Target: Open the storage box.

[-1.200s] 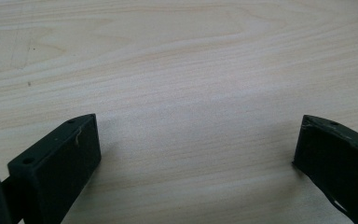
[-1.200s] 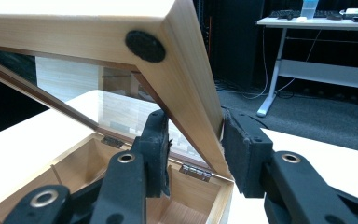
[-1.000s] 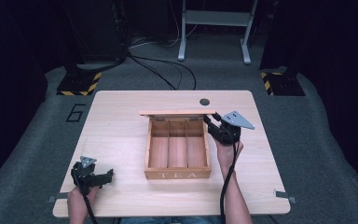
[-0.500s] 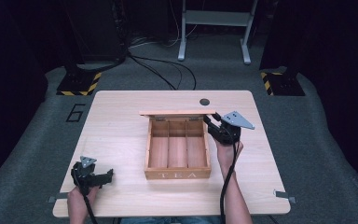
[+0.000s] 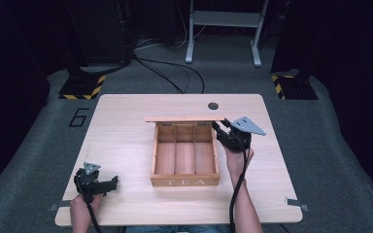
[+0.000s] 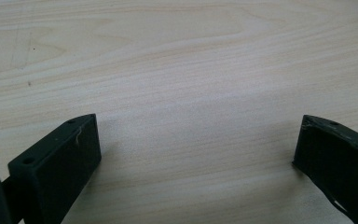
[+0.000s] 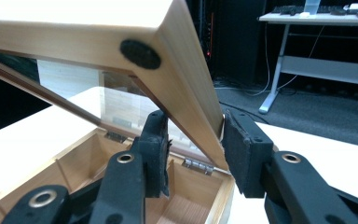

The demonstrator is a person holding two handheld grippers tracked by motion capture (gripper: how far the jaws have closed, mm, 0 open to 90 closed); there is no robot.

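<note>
the tea box (image 5: 185, 180) is showing as pale, unpainted wood with a smooth matt finish and letters pressed into its near wall. its lid (image 7: 186, 88) is looking like the same wood framing a clear, glossy pane, with a matt black pad at one corner and small shiny metal hinges (image 7: 197, 164) at the far edge. the right gripper (image 7: 193, 149) is showing matt black plastic with rough dark pads. the table (image 6: 205, 70) is appearing as light, smooth, matt wood grain.
</note>
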